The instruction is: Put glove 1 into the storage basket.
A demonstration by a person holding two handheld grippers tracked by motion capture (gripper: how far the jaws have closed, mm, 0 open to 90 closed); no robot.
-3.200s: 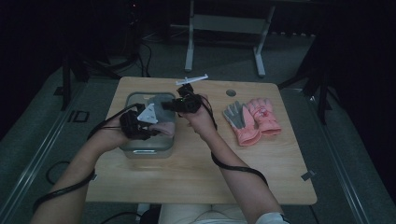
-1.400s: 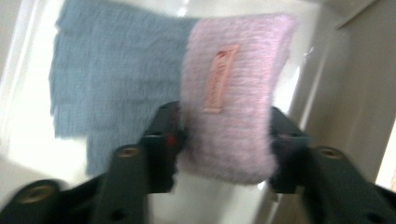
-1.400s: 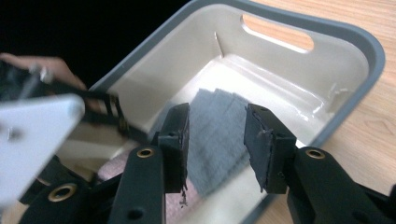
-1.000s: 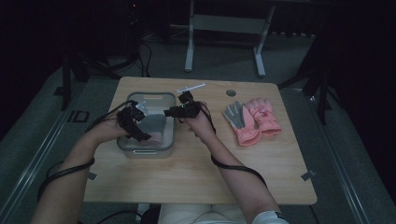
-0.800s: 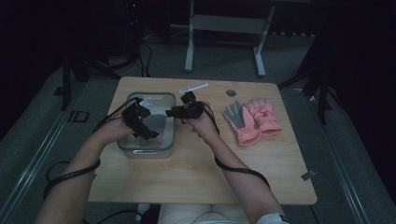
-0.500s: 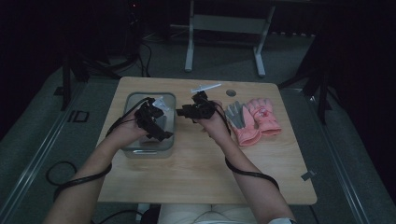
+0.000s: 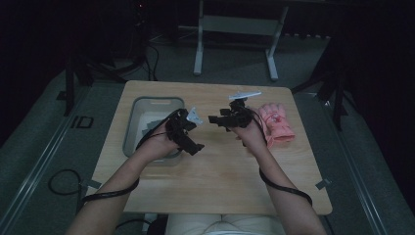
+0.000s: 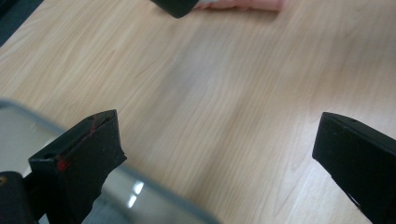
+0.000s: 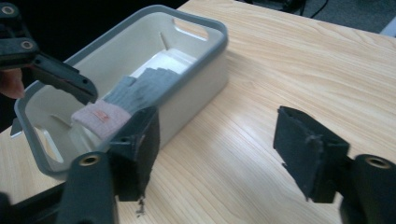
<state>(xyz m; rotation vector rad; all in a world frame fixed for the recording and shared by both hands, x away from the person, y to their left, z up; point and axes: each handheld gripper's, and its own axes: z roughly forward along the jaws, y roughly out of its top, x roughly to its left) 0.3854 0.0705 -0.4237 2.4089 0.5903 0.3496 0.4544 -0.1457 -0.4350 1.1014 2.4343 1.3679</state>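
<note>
- Nearest, at the bottom of the high view, the person's two forearms reach up over the bare wooden counter (image 7: 220, 181). Both have shifted rightward in the frame compared with a second ago, away from the bin.
- The left hand-held gripper (image 8: 215, 135) stands wide with only bare counter between its jaws. They have just finished opening further. In its own view the bin's grey rim crosses the lower left corner.
- The right hand-held gripper (image 9: 217, 135) is also spread wide and holds nothing. Its jaws have just been opening, from a narrower gap a moment ago. It looks back across the counter at the bin.
- The grey bin (image 9: 205, 60) sits left of centre in the high view. A grey glove with a pink cuff (image 9: 126, 95) lies inside it, fingers toward the far end, touched by neither gripper. About three seconds ago both grippers were down in the bin, so I judge this glove delivered and let go.
- Further right, just past the right hand, the pink glove (image 7: 278, 125) lies flat on the counter, untouched. A grey glove lay beside it half a second ago; that spot is now behind the hand, so I cannot tell if it is there.
- With both grippers empty and heading that way, the pink glove looks like the next pick.
</note>
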